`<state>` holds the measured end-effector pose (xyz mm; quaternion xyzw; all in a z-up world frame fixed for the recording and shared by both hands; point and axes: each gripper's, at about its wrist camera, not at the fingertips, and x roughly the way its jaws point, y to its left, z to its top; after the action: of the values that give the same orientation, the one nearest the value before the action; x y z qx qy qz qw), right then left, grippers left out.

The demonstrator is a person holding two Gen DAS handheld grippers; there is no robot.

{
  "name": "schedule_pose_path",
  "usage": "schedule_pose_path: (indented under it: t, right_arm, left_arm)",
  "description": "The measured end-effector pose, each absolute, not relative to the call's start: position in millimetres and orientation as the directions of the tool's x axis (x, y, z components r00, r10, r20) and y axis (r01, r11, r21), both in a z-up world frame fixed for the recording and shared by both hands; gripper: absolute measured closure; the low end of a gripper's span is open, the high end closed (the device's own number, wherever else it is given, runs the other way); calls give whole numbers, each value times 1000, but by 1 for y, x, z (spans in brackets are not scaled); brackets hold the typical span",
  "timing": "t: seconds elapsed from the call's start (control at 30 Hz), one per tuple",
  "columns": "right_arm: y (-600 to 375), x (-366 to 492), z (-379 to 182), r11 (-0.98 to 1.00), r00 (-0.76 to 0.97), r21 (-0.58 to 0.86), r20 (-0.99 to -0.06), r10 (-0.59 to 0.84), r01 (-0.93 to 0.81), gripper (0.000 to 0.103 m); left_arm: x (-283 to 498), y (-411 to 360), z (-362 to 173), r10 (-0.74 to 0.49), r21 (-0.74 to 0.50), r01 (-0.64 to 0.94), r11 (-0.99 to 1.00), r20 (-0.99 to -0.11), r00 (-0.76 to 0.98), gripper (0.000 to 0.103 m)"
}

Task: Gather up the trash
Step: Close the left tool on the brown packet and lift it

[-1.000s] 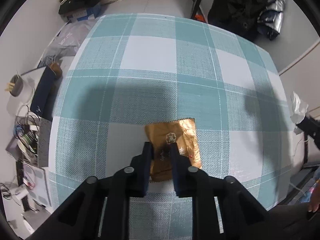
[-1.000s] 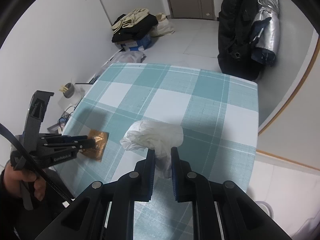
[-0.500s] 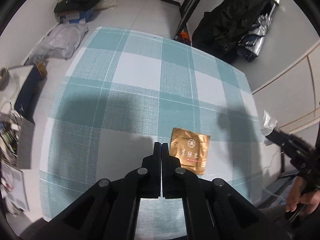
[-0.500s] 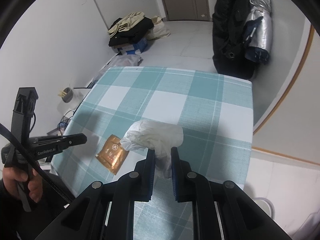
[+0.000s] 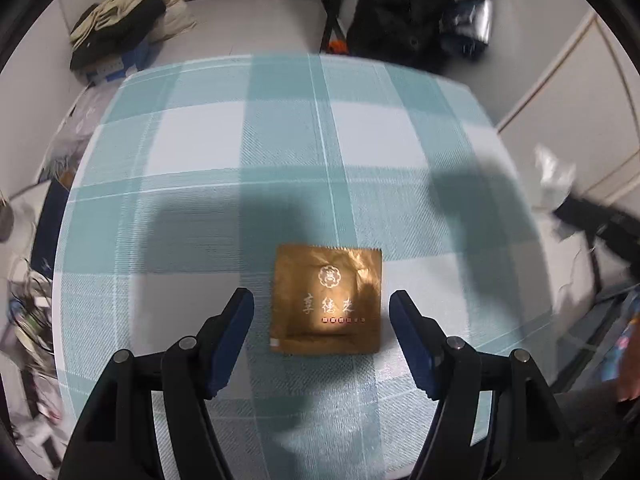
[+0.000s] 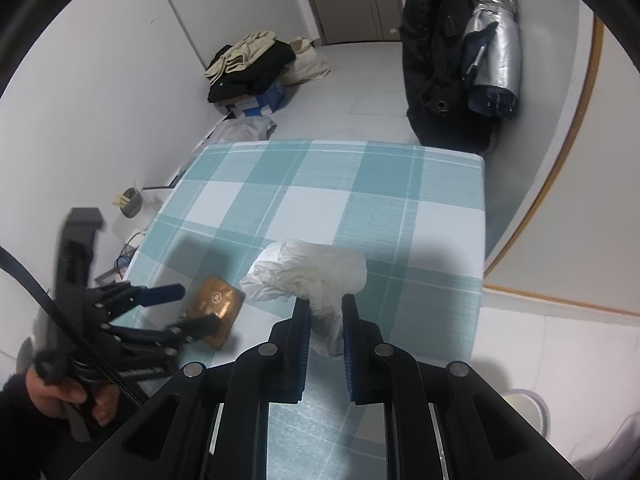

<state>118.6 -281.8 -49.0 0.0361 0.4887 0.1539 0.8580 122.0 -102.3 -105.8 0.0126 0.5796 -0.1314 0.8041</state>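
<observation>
A flat gold foil wrapper (image 5: 328, 280) lies on the teal-checked tablecloth (image 5: 280, 140) near its front edge. My left gripper (image 5: 322, 300) hovers over it with its jaws opening; the wrapper sits between the two fingers, and neither pad presses on it. In the right wrist view the same wrapper (image 6: 216, 304) shows beside the left gripper (image 6: 188, 310), held by a person's hand. My right gripper (image 6: 325, 304) is shut on a crumpled white tissue (image 6: 308, 268), held above the tablecloth (image 6: 360, 184). In the left wrist view the tissue (image 5: 554, 176) shows blurred at the far right.
Beyond the table, a pile of clothes on a blue box (image 6: 252, 68) sits on the floor. A black coat and a silver cover (image 6: 492, 32) hang at the back right. Left of the table are a cup (image 6: 132, 202) and cables. A pale round container (image 6: 524, 404) stands low right.
The left gripper let go of the wrapper, which now lies flat on the cloth. It then shifted sideways and opened wide, straddling the wrapper. The right gripper kept the tissue.
</observation>
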Motion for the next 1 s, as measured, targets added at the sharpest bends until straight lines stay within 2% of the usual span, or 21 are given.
schedule_pose_path:
  t: [0.1,0.27,0.3,0.33,0.43,0.47,0.5,0.57,0.7,1.0]
  right_arm:
    - [-288,118,-48,950,478,217,-825,301,-224,89]
    - [-294,116,-46,950,483,224,-821,305,-219,89]
    - [-294,116,-46,949,484,226,-820,306,-219,89]
    - [-295,115,-45,949,486,227,-818,308,-219,89]
    - [-296,114,-43,948,491,233,-813,312,-217,89]
    - [-297,113,-43,948,493,234,-812,313,-217,89]
    - [-297,113,-42,948,494,234,-811,313,-217,89]
    - [-297,111,-41,948,497,233,-809,313,-217,89]
    - [-298,109,-39,948,503,235,-805,315,-216,89]
    - [-304,107,-36,948,511,253,-798,318,-195,89]
  left_arm:
    - [121,-110,-111,-171,-98,244,965,-938,300,30]
    - [120,-120,-120,-98,-9,287,958,-949,299,31]
    - [120,-121,-120,-97,-8,288,958,-950,296,34]
    - [121,-119,-119,-94,-10,276,961,-952,293,43]
    - [123,-111,-118,-98,-23,249,968,-952,291,61]
    - [123,-109,-118,-99,-24,249,968,-951,294,62]
    - [123,-109,-118,-93,-17,247,969,-950,299,73]
    - [122,-102,-117,-100,-28,232,972,-948,301,76]
    - [125,-82,-117,-150,-96,191,977,-944,294,94]
    - [122,-75,-106,-248,-204,166,965,-914,320,102]
